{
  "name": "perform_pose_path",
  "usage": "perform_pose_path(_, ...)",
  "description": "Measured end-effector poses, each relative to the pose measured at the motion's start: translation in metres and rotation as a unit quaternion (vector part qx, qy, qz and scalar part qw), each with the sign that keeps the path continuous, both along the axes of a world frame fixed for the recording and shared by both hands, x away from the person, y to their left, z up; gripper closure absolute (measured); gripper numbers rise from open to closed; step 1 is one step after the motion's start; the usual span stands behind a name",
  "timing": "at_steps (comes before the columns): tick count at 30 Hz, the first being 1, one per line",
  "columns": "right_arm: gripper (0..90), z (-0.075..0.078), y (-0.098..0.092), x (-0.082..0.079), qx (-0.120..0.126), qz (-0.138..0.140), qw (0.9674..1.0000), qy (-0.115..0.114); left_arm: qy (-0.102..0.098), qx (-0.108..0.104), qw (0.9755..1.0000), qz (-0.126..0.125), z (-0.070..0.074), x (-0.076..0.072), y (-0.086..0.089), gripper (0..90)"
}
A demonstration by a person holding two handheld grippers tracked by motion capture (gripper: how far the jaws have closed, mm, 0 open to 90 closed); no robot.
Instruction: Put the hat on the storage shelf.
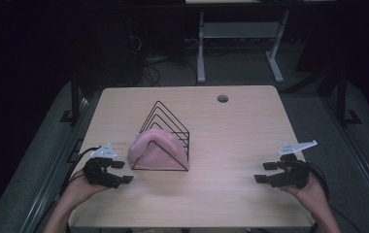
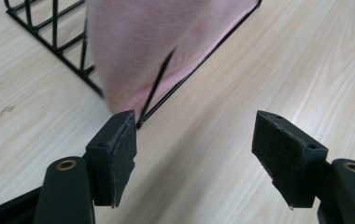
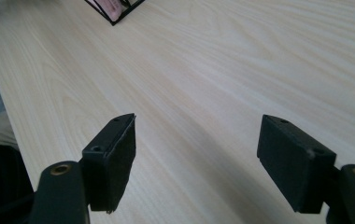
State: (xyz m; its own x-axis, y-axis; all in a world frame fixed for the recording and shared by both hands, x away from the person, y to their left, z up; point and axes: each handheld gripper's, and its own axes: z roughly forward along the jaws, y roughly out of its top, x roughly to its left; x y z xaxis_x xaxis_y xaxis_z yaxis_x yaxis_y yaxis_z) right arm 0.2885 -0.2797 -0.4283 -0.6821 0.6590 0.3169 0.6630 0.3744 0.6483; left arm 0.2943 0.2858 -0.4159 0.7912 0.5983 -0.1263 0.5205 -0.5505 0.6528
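Two grippers hover with jaws wide and empty, the left gripper (image 1: 119, 172) just beside the pink cloth (image 1: 152, 150) draped in the black wire rack (image 1: 165, 130) mid-desk (image 1: 231, 145), the right gripper (image 1: 265, 172) well apart; tugging the cloth could likely snag and drag the light rack.

The surface (image 1: 231, 145) is pale wood-grain laminate, smooth with a soft sheen. On it, the rack (image 1: 165, 124) is thin black wire, lightly glossy. Draped inside the rack, the cloth (image 1: 153, 150) is pink, soft and matt. Each tool's pads (image 2: 119, 149) look like matt black, rough-textured rubber, slightly frayed at the edges.
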Motion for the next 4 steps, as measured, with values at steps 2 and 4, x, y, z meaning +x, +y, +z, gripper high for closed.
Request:
perform_pose_path(2,27.0,-0.009,0.001,-0.013,0.028,-0.006,0.9995,-0.011,-0.006,-0.013,0.9999,0.007,-0.003,-0.003,0.0,31.0)
perform_pose_path(4,26.6,-0.013,0.002,-0.017,0.034,-0.009,0.9992,-0.017,-0.005,-0.017,0.9997,0.014,-0.007,-0.005,-0.001,30.9)
